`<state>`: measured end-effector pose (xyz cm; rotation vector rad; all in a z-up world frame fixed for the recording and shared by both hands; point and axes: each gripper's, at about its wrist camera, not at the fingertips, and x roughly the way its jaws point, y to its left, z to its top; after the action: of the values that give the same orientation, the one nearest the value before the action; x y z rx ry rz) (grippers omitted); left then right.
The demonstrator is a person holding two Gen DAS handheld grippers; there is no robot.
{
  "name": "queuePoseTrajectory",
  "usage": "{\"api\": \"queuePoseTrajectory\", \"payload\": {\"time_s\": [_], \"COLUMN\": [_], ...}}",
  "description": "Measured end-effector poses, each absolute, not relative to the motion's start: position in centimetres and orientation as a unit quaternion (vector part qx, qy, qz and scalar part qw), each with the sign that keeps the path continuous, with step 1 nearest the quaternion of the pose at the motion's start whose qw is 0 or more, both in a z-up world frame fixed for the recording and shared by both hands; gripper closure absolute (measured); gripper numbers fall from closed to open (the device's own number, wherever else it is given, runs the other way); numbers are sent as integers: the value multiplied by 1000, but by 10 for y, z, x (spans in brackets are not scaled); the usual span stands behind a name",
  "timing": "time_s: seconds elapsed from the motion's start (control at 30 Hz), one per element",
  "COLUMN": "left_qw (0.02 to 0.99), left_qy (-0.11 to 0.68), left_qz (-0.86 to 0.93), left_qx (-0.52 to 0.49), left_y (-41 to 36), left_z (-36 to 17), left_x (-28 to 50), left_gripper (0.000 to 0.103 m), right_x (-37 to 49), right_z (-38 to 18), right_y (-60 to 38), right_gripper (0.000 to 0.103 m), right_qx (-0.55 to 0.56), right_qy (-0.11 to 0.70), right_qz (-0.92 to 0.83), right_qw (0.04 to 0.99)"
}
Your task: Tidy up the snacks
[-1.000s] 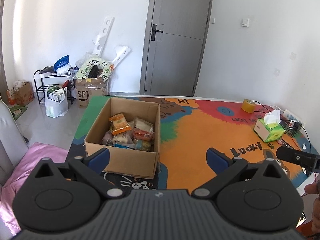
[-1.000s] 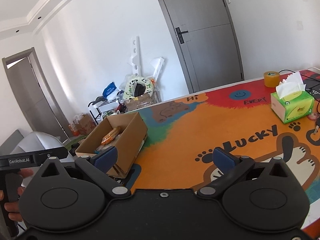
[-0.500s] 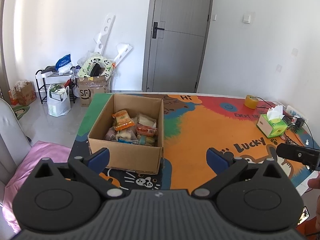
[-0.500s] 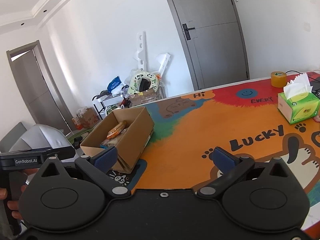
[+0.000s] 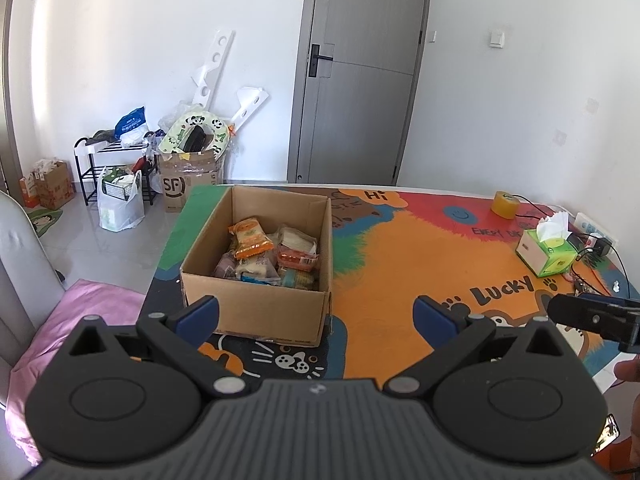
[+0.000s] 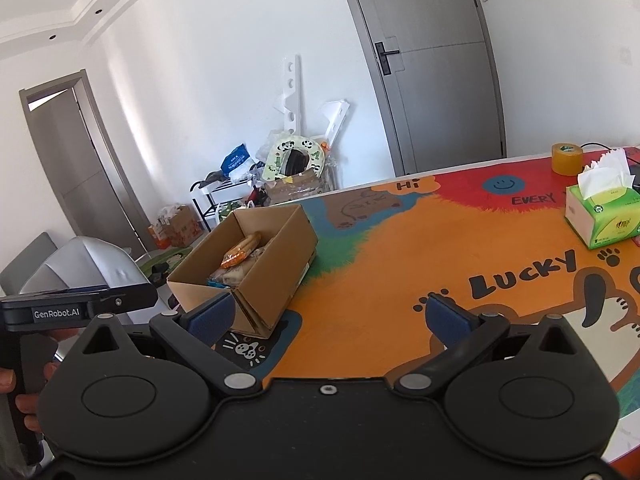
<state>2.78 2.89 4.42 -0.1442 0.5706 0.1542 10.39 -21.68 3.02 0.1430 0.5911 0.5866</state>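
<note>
At the left of the left wrist view, a cardboard box stands on the printed surface, open on top, probably so the snack packets inside can be reached. Left gripper hovers before it with jaws spread, holding nothing. Further right, the mat reads "Hi", "EVERY" and "LUCKY". Near the right edge stands a green tissue box. Right gripper, jaws also spread and empty, waits over the surface; "GenRobot.AI" is printed on the other tool's body.
</note>
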Motion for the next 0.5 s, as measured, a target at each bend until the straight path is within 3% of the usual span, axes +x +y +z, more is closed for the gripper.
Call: {"api": "queuePoseTrajectory", "payload": {"time_s": [0.5], "left_qw": [954], "left_qy": [283], "left_qz": [72], "left_qx": [-68], "left_y": [26], "left_z": [42], "left_x": [28], "left_gripper": [1], "right_x": [105], "right_z": [31], "right_y": [-217], "right_gripper": [0], "right_qx": [69], "right_qy": [286], "right_qz": [286], "right_qw": [912]}}
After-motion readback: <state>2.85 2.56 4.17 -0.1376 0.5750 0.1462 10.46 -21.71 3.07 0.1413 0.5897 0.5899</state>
